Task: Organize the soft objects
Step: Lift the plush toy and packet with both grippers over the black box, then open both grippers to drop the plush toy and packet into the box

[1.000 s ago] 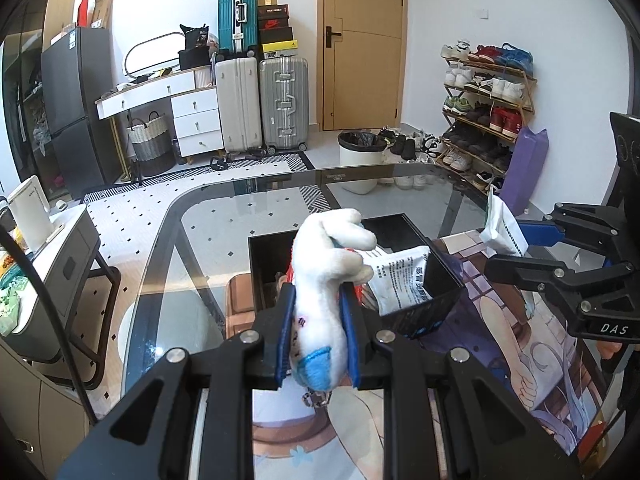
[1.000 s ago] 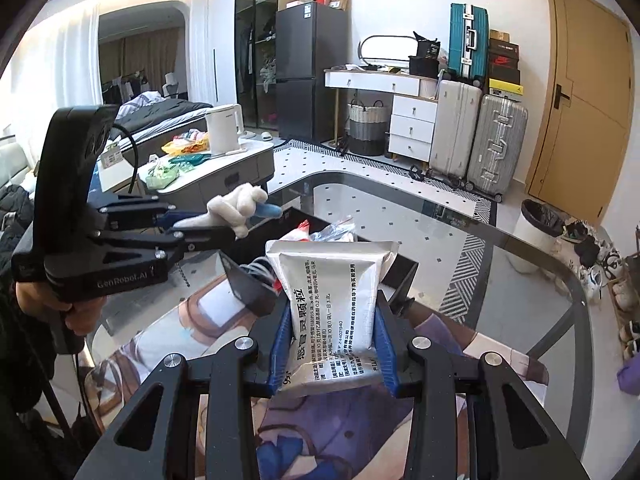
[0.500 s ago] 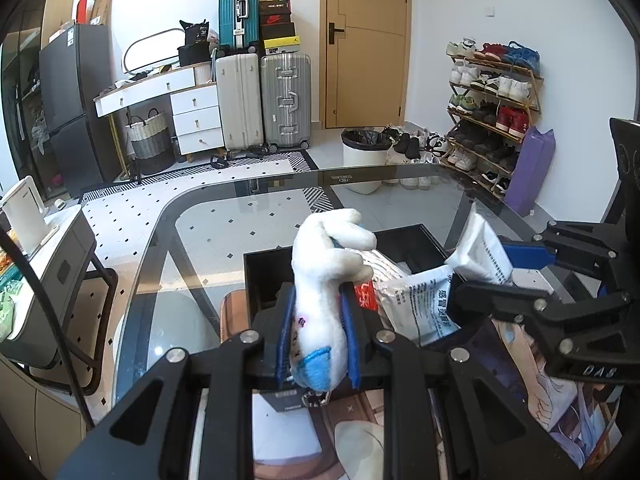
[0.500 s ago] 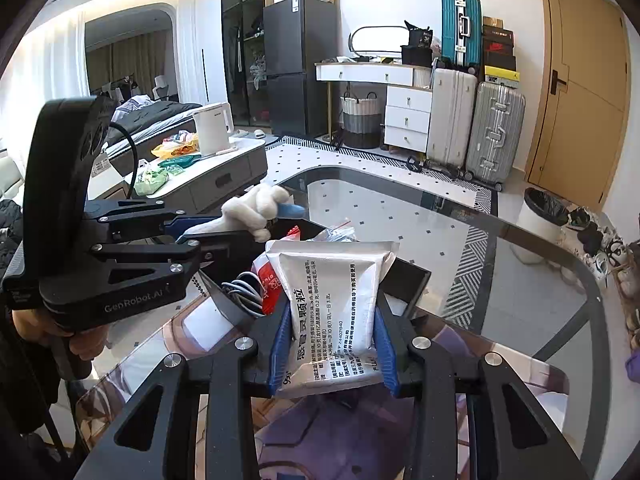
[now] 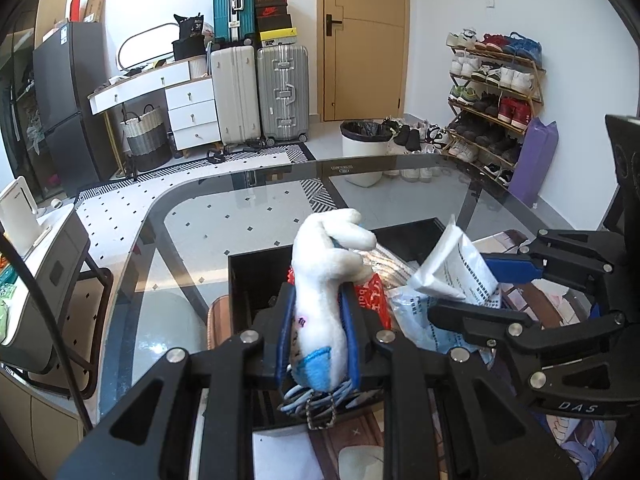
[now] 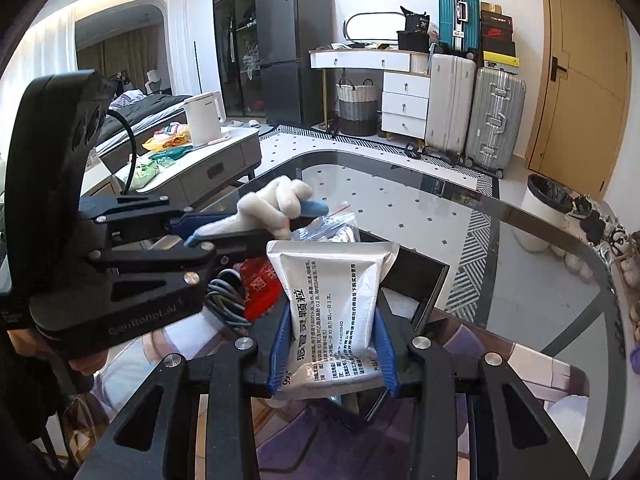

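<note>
left gripper [image 5: 318, 336] clamps white plush toy [image 5: 324, 284] above black bin [image 5: 240, 280] | right gripper [image 6: 334, 340] pinches white sachet [image 6: 336, 300] (printed text) over the same bin

1. The left gripper [image 5: 318, 336] clamps a white plush [image 5: 326, 280] between its blue pads [image 5: 285, 334].
2. The plush hangs over a black box [image 5: 244, 280] on the glass table [image 5: 192, 232].
3. At right, the right gripper [image 5: 476, 292] pinches a white packet [image 5: 460, 268] above the box.
4. A red bag [image 5: 374, 300] lies inside.
</note>
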`<action>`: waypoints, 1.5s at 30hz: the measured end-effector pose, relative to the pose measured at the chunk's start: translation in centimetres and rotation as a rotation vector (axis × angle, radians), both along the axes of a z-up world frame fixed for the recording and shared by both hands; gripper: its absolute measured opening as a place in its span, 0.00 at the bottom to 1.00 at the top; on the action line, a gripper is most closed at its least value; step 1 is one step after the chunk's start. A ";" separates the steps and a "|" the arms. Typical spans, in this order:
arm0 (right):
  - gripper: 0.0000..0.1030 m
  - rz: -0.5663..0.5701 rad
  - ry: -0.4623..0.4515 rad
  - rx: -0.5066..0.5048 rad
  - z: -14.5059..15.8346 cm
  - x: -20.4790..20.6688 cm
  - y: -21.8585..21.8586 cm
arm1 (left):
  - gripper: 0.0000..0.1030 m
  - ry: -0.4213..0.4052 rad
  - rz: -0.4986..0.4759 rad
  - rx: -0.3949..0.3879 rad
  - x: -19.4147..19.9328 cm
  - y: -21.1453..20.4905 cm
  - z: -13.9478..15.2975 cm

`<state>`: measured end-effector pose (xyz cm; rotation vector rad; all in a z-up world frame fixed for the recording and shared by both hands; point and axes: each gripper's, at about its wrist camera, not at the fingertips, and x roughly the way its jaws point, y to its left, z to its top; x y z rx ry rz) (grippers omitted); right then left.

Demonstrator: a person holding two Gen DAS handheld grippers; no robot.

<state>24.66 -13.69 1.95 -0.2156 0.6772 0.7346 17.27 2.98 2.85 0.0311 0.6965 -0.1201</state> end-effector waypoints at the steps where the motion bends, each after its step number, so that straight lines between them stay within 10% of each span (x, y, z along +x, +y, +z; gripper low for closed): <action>1: 0.36 -0.004 -0.001 -0.001 -0.1 0.1 0.1 | 0.20 0.000 -0.002 -0.002 0.0 0.0 -0.2; 11: 0.43 -0.021 -0.027 -0.026 -0.9 0.7 0.9 | 0.23 -0.003 0.002 -0.011 0.6 0.4 -0.8; 15: 0.50 -0.021 -0.040 -0.035 -0.7 0.6 0.8 | 0.49 -0.008 0.010 -0.016 0.2 0.7 -0.6; 23: 0.87 -0.063 -0.092 -0.022 0.4 -0.2 -0.7 | 0.58 -0.011 0.004 0.003 -1.3 0.6 0.0; 26: 0.96 -0.075 -0.113 0.002 1.0 -0.9 -1.5 | 0.81 -0.039 0.014 -0.008 -2.4 0.7 0.4; 34: 0.99 -0.113 -0.158 0.124 2.1 -3.9 -4.4 | 1.00 -0.094 0.047 -0.025 -5.2 1.5 1.0; 45: 0.99 -0.144 -0.187 0.185 1.9 -7.4 -6.4 | 1.00 -0.144 0.090 -0.059 -8.6 2.0 0.6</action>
